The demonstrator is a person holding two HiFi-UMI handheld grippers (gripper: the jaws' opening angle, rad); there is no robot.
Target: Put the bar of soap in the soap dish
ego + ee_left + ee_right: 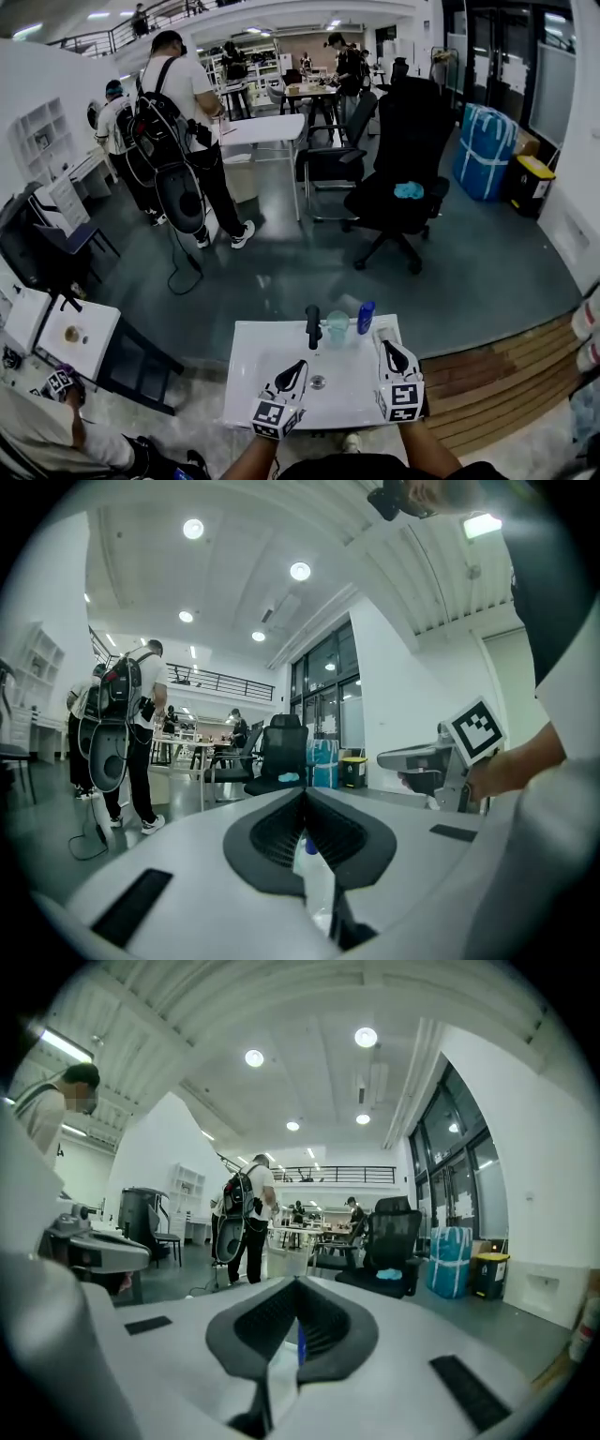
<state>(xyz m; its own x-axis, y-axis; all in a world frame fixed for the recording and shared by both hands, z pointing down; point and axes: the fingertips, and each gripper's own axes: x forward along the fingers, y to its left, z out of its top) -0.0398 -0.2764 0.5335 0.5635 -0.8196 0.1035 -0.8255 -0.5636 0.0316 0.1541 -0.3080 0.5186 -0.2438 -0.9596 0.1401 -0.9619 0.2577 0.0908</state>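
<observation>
A small white basin-like table with a drain stands in front of me. At its far edge are a black tap, a pale teal see-through item that may be the soap dish, and a blue bottle. I cannot pick out a bar of soap. My left gripper hovers over the table's left half, shut with nothing in it. The right gripper hangs over the right edge, also shut and empty. Both point nearly level, out over the table.
Beyond the table lies grey floor with a black office chair, a blue wrapped bundle and a yellow-lidded bin. A person with a backpack stands at the left. White tables sit at the near left, wooden boards at the right.
</observation>
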